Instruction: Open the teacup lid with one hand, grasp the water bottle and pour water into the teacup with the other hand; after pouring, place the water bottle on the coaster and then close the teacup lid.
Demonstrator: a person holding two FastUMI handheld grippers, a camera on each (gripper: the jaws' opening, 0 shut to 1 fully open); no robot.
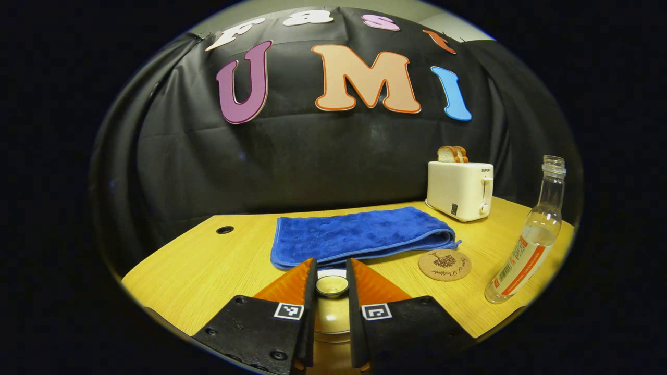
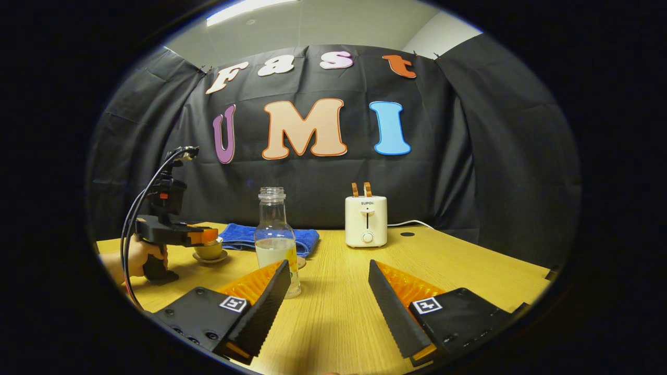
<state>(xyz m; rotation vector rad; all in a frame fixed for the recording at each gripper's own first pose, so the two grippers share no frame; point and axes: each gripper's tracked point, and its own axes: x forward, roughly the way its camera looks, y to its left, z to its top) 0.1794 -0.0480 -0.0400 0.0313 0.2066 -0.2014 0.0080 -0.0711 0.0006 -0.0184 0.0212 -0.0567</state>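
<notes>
Black cloth drapes the booth behind a wooden table; above it, a pale ceiling carries a lit strip light.

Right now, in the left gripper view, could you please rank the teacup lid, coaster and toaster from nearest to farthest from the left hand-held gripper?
1. Teacup lid, between its fingers.
2. Coaster, ahead to the right.
3. Toaster, far right, by the booth wall.

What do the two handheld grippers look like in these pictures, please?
Each gripper, left and right, has black blocks carrying square black-and-white markers behind two wedge-shaped fingers. The right gripper view shows the left one's black pistol handle, a camera on top and looping black cables.
</notes>
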